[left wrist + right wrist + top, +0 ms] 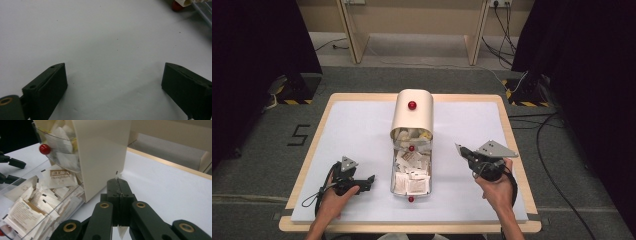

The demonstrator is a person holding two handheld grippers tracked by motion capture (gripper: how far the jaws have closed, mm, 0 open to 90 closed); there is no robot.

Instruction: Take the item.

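On the white counter (362, 130) sits one cream dispenser (413, 112) with its clear drawer (393, 170) of tea sachets (411, 172), too many to count. The right gripper (119, 185) has its fingers clenched on one thin packet (122, 232), apparently just picked; next comes carrying it clear. The left gripper (371, 181) rests released.

It looked like a lab or recording studio, not a home. The table (362, 107) was a plain wooden board under a white sheet, set on grey carpet (257, 165). Black curtains (257, 40) hung at both sides. Stand bases with yellow-black hazard tape (292, 101) sat at the table's far corners. Cables (552, 150) trailed across the floor from wall sockets (499, 3). A taped "5" (298, 135) marked the carpet beside the table. Bare wooden frame legs (354, 35) stood behind.
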